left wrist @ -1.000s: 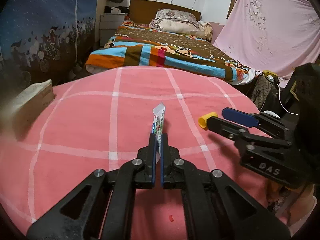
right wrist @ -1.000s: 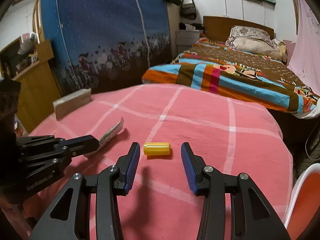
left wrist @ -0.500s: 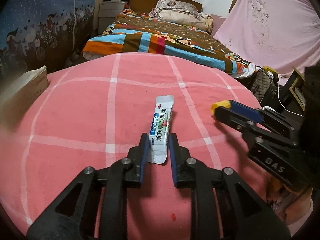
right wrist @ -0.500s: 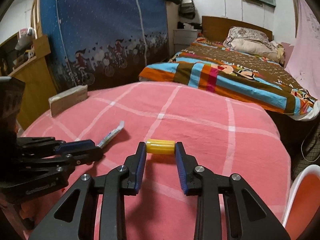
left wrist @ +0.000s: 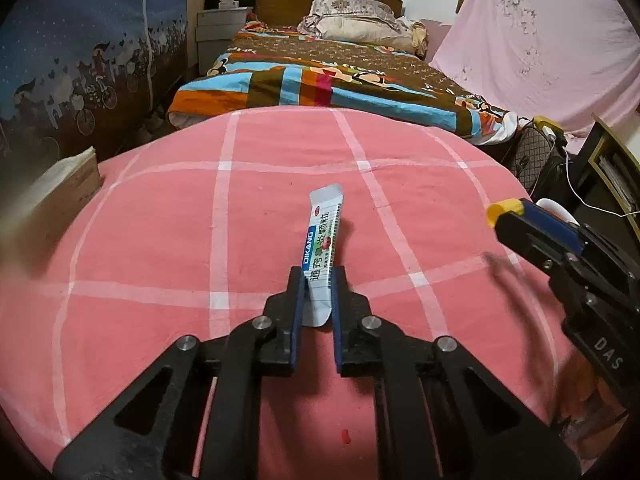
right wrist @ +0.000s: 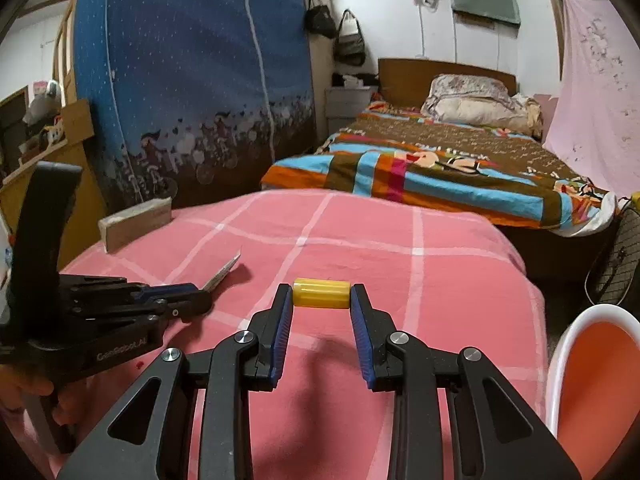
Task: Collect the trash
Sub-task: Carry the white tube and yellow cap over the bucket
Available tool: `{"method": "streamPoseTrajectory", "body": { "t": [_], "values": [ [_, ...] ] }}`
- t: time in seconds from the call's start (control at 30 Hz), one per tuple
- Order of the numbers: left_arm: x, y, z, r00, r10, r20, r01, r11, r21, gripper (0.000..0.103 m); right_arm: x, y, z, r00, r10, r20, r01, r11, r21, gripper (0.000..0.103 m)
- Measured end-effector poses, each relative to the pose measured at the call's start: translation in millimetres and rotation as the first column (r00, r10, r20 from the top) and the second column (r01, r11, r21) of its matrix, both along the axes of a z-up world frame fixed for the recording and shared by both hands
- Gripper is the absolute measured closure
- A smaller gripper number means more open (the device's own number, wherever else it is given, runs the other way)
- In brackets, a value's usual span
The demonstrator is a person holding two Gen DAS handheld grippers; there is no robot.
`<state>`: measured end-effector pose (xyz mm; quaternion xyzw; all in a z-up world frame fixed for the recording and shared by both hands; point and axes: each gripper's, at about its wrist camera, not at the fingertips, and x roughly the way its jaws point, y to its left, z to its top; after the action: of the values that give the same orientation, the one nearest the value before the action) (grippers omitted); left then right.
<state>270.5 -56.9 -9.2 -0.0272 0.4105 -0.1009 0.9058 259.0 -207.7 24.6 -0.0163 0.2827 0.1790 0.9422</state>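
A white and blue sachet wrapper (left wrist: 322,248) is held by its near end between the fingers of my left gripper (left wrist: 317,280), which is shut on it and holds it tilted above the pink checked tablecloth (left wrist: 160,240). In the right wrist view the sachet (right wrist: 224,272) sticks out of the left gripper (right wrist: 200,300). A short yellow tube (right wrist: 321,293) is clamped end to end between the fingertips of my right gripper (right wrist: 321,298), lifted above the cloth. The tube's tip (left wrist: 500,210) shows in the left wrist view.
A cardboard-coloured box (right wrist: 136,224) sits at the table's left edge. An orange bin with a white rim (right wrist: 592,380) stands at the lower right beside the table. A bed (right wrist: 440,168) lies beyond the table, with a blue printed curtain (right wrist: 192,80) to its left.
The left gripper has lifted the sachet off the cloth, its far end now raised. The right gripper has closed on the yellow tube and raised it off the table.
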Motion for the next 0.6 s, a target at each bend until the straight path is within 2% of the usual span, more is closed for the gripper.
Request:
{"method": "streamPoseTrajectory", "body": {
  "t": [0.1,0.37,0.6],
  "values": [
    [-4.9,-1.9,5.3,0.999,0.01,0.031,-0.01,1.0,0.011,0.103,-6.7,-4.4,3.2,0.999,-0.019,0.035,0.018,1.0,0.024,0.076],
    [-21.3,-6.1,21.6,0.994,0.03,0.108,-0.029,0.999,-0.017,0.103,-21.5,-29.1,11.9,0.991,-0.065,0.114,0.05,0.99,0.132,0.076],
    [-43.8,-17.6,53.8,0.963,0.024,0.27,-0.001,0.996,-0.085,0.103,-42.8,-48.2,24.8,0.972,-0.098,0.212,0.05,0.974,0.222,0.076]
  ]
}}
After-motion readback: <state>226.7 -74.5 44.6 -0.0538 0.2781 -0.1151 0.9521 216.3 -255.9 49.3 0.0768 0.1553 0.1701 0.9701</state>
